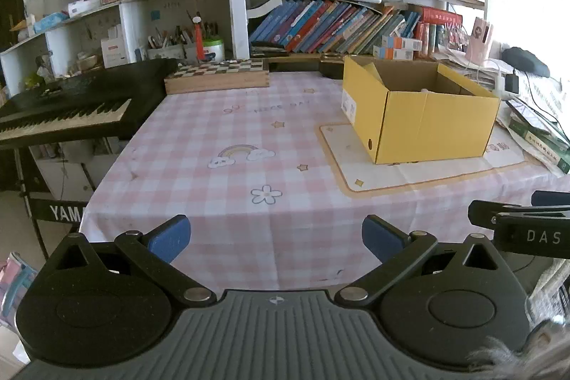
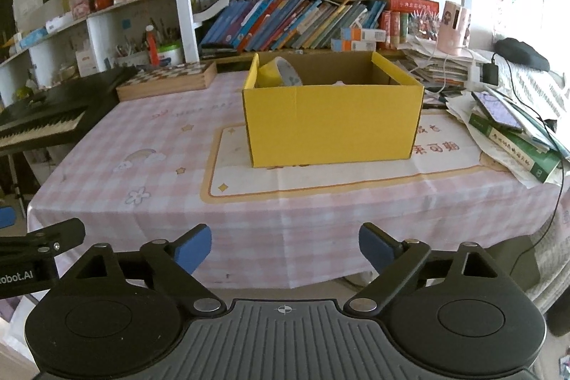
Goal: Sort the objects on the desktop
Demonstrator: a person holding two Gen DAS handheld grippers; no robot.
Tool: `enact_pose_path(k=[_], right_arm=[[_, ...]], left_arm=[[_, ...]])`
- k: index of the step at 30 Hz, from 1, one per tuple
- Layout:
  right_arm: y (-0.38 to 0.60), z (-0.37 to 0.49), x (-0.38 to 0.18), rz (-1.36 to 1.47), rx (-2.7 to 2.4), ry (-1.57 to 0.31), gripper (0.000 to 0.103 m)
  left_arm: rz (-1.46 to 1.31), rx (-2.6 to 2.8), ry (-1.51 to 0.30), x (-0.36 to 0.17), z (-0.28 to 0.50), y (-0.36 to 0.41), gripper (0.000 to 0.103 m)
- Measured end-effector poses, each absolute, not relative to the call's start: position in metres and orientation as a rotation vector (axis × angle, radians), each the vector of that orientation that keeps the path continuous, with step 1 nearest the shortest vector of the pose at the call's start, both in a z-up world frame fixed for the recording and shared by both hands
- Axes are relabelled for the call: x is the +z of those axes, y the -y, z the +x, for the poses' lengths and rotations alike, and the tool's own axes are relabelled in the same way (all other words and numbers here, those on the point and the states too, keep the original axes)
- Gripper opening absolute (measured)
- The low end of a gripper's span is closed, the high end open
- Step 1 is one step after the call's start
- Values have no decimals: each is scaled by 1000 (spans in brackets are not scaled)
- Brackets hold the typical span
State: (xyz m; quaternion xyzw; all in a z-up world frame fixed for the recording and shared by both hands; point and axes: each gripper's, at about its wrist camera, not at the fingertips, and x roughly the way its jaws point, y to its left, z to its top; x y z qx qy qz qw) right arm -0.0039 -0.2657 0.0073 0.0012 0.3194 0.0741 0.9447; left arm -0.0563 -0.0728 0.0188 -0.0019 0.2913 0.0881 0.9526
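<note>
Back at the near edge of the surface (image 2: 285, 219), both my jaws stood apart and empty, the tape (image 2: 281, 72) lay in the box (image 2: 331, 123), and sorting seemed done unless something loose remained to find.

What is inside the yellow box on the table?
In the yellow box, a roll of tape leans in the back left corner, and a small pale thing peeks over the front wall. That wall hides the floor.
</note>
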Motion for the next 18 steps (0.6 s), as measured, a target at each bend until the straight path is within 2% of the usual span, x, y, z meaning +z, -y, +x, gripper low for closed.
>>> enact_pose_path(k=[7, 18], right_arm=[[262, -1, 6, -4, 148, -662, 98], [260, 1, 6, -8, 154, -666, 99]], left_arm=[[-5, 173, -600, 18, -54, 70, 103], [-7, 171, -602, 17, -53, 69, 103]])
